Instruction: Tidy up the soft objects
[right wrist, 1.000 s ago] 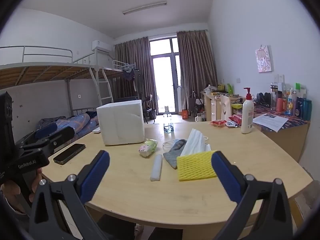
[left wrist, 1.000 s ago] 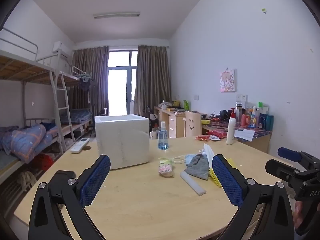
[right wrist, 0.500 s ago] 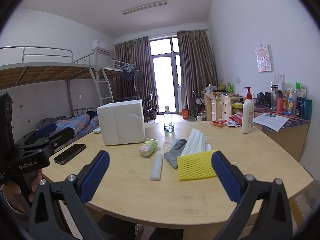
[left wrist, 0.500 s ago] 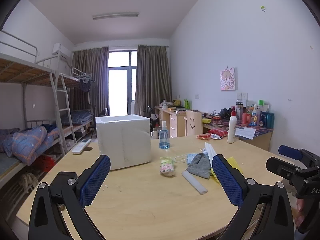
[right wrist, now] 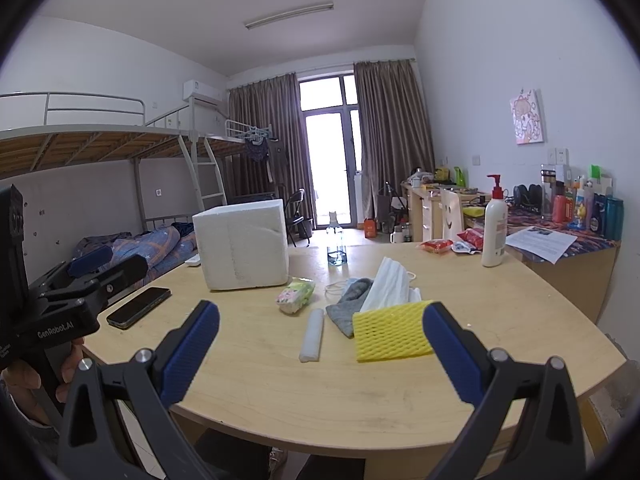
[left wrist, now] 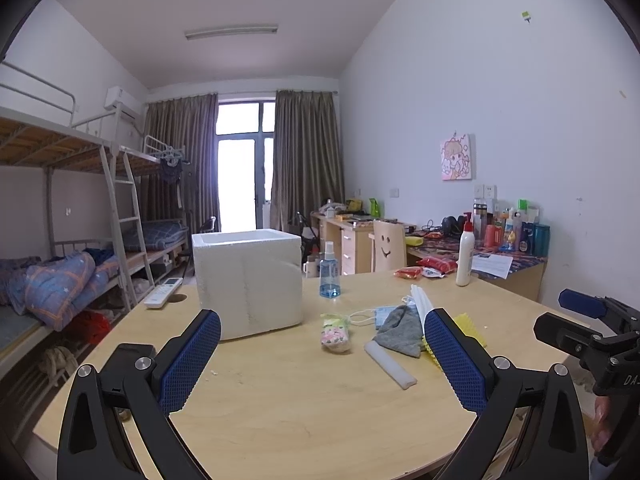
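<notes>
Lying flat, yellow mesh foam, grey cloth

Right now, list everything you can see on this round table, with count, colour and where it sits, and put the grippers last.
foam box: one, white, far left of the table
phone: one, black, left edge
spray bottle: one, clear with blue liquid, behind the pile
snack packet: one, green and pink, beside the box
foam stick: one, white, centre
grey cloth: one, under the tissues
tissues: one white bundle, on the pile
foam net: one, yellow, nearest the front
lotion bottle: one, white with red pump, far right
left gripper: blue pads, open, empty
right gripper: blue pads, open, empty
</notes>
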`<action>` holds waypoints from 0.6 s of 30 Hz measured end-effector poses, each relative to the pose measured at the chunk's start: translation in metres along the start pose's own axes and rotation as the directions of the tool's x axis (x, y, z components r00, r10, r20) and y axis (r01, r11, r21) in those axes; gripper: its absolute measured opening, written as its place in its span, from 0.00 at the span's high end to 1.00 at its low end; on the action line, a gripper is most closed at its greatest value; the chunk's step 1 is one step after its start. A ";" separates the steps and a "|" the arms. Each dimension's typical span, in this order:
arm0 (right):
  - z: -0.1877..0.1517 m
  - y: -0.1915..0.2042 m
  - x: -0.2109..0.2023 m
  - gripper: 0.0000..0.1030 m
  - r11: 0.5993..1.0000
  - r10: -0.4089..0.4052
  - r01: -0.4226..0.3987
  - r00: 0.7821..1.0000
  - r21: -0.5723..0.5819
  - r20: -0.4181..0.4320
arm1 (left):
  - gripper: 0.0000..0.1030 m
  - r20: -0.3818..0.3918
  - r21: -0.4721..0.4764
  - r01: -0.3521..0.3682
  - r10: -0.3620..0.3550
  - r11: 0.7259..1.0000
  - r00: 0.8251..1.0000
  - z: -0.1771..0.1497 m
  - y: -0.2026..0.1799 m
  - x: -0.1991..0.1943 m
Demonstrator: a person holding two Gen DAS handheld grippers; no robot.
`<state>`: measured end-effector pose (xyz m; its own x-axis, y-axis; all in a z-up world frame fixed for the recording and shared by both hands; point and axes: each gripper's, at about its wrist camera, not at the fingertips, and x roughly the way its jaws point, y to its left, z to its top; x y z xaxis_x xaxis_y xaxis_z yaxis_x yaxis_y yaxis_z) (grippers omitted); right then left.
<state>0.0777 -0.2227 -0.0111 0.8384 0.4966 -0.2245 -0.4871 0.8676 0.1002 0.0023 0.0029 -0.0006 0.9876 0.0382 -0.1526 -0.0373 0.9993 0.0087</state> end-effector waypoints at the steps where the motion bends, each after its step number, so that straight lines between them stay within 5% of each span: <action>1: 0.000 -0.001 0.000 0.00 1.000 0.001 -0.001 1.000 0.002 0.000 | 0.01 0.000 0.000 -0.001 0.001 1.000 1.000 0.000 0.000 0.000; 18: 0.001 0.001 -0.002 0.00 1.000 0.005 -0.005 1.000 0.000 0.000 | 0.01 -0.005 0.013 -0.003 0.004 1.000 1.000 0.000 0.000 0.001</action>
<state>0.0755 -0.2229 -0.0095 0.8357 0.5013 -0.2243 -0.4916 0.8649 0.1017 0.0034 0.0034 -0.0009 0.9867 0.0417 -0.1572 -0.0388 0.9990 0.0220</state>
